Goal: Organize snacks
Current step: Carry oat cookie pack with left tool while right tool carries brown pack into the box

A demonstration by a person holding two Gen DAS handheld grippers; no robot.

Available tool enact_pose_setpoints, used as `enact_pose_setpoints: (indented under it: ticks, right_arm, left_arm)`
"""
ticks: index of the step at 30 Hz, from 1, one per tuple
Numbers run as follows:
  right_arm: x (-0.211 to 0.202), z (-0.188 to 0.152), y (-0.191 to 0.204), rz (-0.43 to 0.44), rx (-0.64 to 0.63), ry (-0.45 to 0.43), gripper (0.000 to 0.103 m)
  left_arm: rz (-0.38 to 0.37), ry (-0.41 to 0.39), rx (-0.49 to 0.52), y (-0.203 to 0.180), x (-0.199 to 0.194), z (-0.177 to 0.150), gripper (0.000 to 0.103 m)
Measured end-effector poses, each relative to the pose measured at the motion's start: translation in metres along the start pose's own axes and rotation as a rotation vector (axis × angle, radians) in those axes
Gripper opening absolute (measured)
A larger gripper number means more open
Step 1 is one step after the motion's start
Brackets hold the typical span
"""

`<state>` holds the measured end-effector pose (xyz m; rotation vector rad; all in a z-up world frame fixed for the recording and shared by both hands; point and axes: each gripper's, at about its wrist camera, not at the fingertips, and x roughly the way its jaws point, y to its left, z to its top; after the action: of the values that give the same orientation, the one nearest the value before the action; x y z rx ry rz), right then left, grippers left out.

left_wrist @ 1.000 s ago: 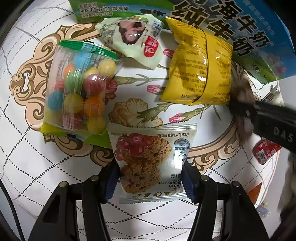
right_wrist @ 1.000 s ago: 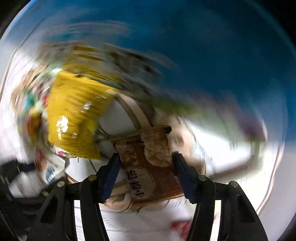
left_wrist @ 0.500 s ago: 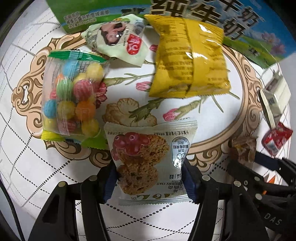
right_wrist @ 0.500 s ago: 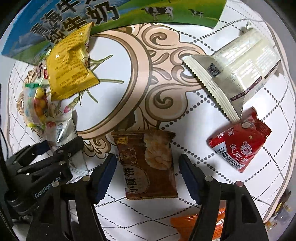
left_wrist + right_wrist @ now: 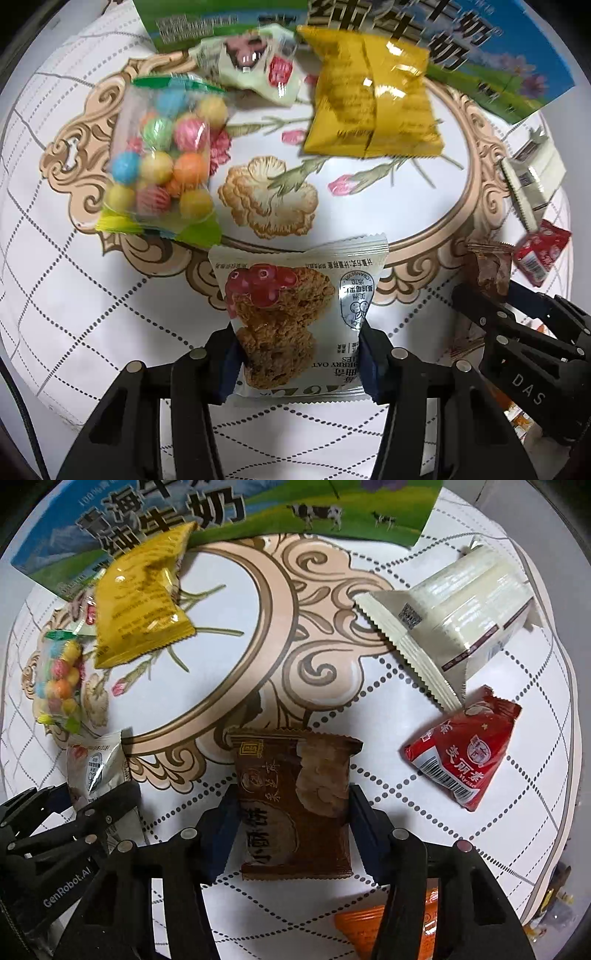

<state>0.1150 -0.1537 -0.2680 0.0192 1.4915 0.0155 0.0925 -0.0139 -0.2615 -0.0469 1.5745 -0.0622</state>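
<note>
My left gripper (image 5: 297,356) is shut on a white cranberry oat cookie packet (image 5: 295,310), held just above the patterned table. My right gripper (image 5: 293,827) is shut on a brown pastry packet (image 5: 295,805). In the left wrist view the right gripper (image 5: 517,332) sits at the right with the brown packet (image 5: 489,269). In the right wrist view the left gripper (image 5: 55,823) sits at the lower left with the white packet (image 5: 98,768).
A bag of coloured candy balls (image 5: 162,162), a pale green packet (image 5: 258,70) and a yellow packet (image 5: 373,103) lie before a milk carton (image 5: 480,48). A cream packet (image 5: 454,620), a red packet (image 5: 465,753) and an orange packet (image 5: 373,926) lie to the right.
My right gripper swung down to the table's right side, opened around the brown packet, then closed on it again. My left gripper drew back slightly with the cookie packet.
</note>
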Motion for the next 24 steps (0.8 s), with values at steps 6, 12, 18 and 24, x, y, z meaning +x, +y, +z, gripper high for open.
enact_pose_setpoints:
  ticks: [6,12,18,24]
  right_arm:
    - [-0.057,0.008,-0.002,0.084,0.014,-0.085,0.059]
    - [-0.122,0.025,-0.007,0.158,0.021,-0.205,0.059]
    - [-0.180,0.069,-0.018,0.212,0.009,-0.311,0.059]
    - [-0.221,0.129,-0.025,0.175,0.006,-0.388,0.059]
  left_arm:
    - [-0.047,-0.047,0.008,-0.008,-0.036,-0.001,0.045]
    - [-0.108,-0.107,0.010,-0.013,-0.081,0.009,0.044]
    - [-0.213,-0.208,0.030,-0.017,-0.157,0.045,0.044]
    - [-0.196,-0.302,0.076,-0.014,-0.210,0.135,0.045]
